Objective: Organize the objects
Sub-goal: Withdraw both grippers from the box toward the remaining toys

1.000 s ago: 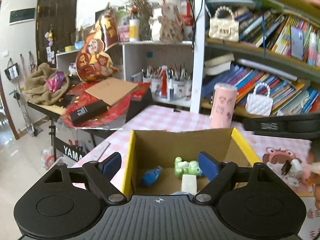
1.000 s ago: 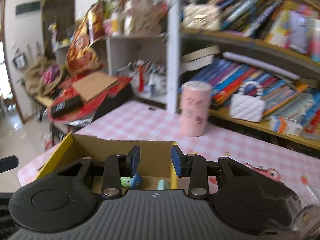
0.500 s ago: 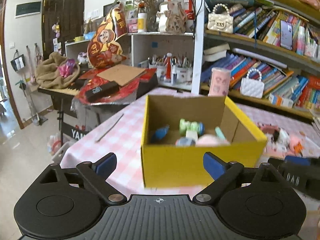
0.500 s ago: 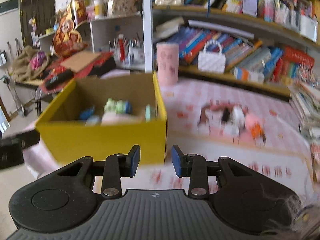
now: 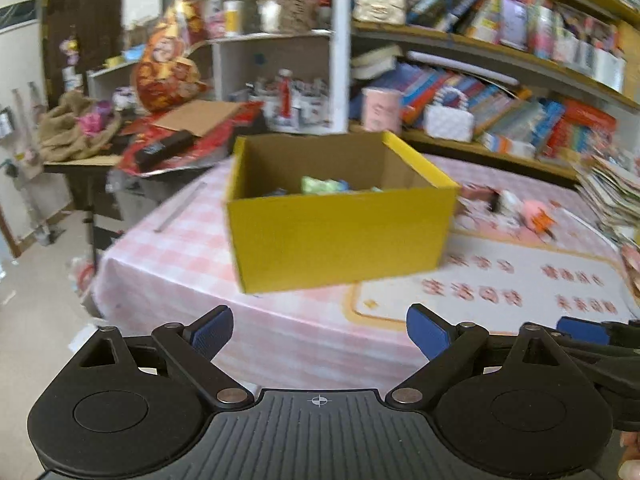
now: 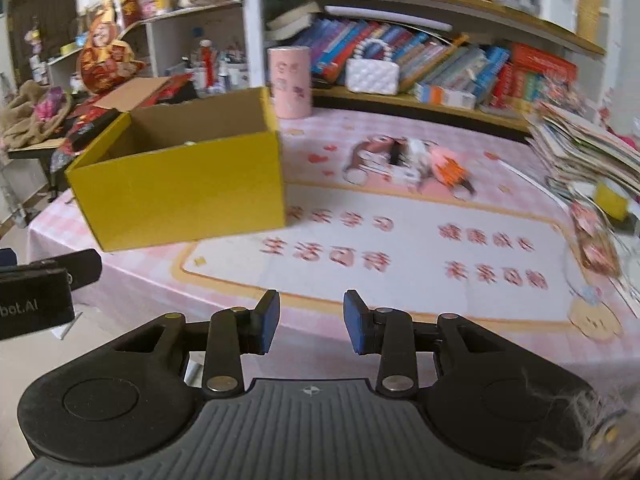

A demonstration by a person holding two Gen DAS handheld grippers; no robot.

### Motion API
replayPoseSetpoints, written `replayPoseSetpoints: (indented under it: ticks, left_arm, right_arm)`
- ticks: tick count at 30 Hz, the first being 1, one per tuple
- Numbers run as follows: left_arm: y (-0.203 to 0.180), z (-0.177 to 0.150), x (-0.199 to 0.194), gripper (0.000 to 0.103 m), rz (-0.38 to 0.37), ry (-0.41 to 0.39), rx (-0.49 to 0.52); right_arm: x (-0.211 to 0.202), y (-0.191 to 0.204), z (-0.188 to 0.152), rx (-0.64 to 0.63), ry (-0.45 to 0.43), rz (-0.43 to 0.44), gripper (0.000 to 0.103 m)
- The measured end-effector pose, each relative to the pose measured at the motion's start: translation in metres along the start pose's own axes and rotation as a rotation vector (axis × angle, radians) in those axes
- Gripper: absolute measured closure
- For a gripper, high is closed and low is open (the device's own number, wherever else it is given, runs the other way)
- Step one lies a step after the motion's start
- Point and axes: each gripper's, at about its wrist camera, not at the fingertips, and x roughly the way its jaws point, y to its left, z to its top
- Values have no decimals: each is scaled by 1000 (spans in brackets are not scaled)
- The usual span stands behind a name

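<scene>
A yellow cardboard box stands open-topped on the pink checked tablecloth. A green toy and other small pieces lie inside it. To its right, a cluster of small toys lies on the printed mat. My left gripper hovers off the table's front edge, well short of the box, jaws wide open and empty. My right gripper hangs over the mat's front edge with a narrow empty gap between its blue pads. Each view shows part of the other gripper at its side.
A pink cylinder and a white handbag stand behind the box by the bookshelf. A leaning pile of magazines crowds the table's right side. A cluttered keyboard stand sits left of the table, floor below.
Both grippers have drawn back from above the box to beyond the table's front edge and sunk a little. The left jaws widened slightly. The right jaws kept their narrow gap.
</scene>
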Motion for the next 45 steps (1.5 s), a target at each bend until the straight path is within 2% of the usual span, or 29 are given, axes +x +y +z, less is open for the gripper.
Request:
replayPoseSetpoints:
  ticks: [6,19,35,45]
  left_arm:
    - [-29,0,2,8,-73,5,66]
    - [-98,9,31,8,-191,49,148]
    - [-158,35,82,8,-232,80,162]
    - [-197,52,119,9,-222,116,152]
  right_arm:
    - [-9,-24,-6,60,0,-73,65]
    - [-3,-87,-10,144,50,-200,65]
    - [48,-141,26,139,83,-203,64]
    - [84,-183,49,147,111,-187,64]
